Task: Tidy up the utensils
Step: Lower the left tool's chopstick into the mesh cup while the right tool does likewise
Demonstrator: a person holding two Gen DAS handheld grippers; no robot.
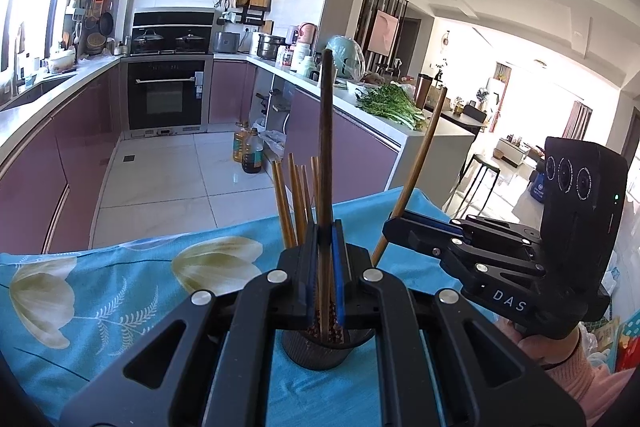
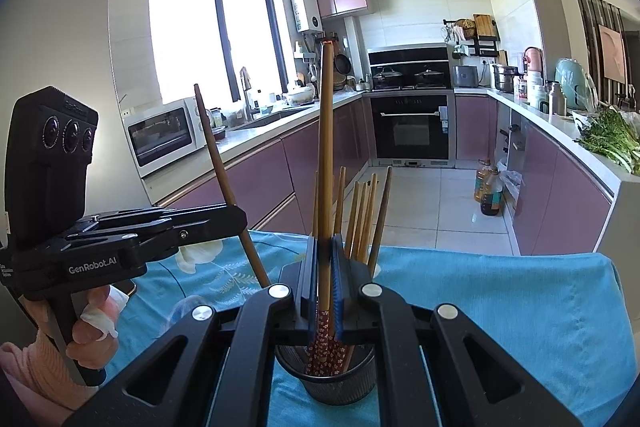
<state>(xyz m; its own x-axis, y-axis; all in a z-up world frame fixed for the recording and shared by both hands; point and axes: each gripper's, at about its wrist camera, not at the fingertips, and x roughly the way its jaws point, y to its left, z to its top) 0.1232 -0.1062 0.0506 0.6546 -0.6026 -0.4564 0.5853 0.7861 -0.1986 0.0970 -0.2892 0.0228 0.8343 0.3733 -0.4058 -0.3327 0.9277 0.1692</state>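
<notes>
Your left tool [image 1: 325, 259] is pressed together on one long brown wooden chopstick [image 1: 326, 155], pinched low on the shaft. The stick stands close to upright, its patterned lower end already reaching down into the round black mesh utensil cup [image 1: 316, 351] right under the pads.

Your right tool [image 2: 325, 267] is likewise clamped on a second long brown chopstick with a red flowered end [image 2: 326, 163]. In the right wrist view that flowered end sits inside the same mesh cup [image 2: 332, 383], shaft near vertical.

In the left view the right tool [image 1: 394, 223] comes in from the right side, its stick leaning outward at the top. How the two tools stand relative to each other around the cup is hard to settle, since each wrist view puts its own stick over the cup.

- Key relation: the cup lies straight below both tools. Each stick's long axis runs up and down, so the drop is downward along the shaft.
- Neither hand reads as clearly nearer; both look to be at the rim.
- A bunch of shorter tan chopsticks [image 2: 362, 215] already stands in the cup on its far side, leaning slightly. Likely the tightest spot.
- The cup sits on a tabletop covered in a blue cloth with pale flowers [image 1: 120, 287]. The cloth's far edge drops to the tiled kitchen floor [image 1: 168, 171] just beyond the cup.
- Open cloth on both sides for pulling back.
</notes>
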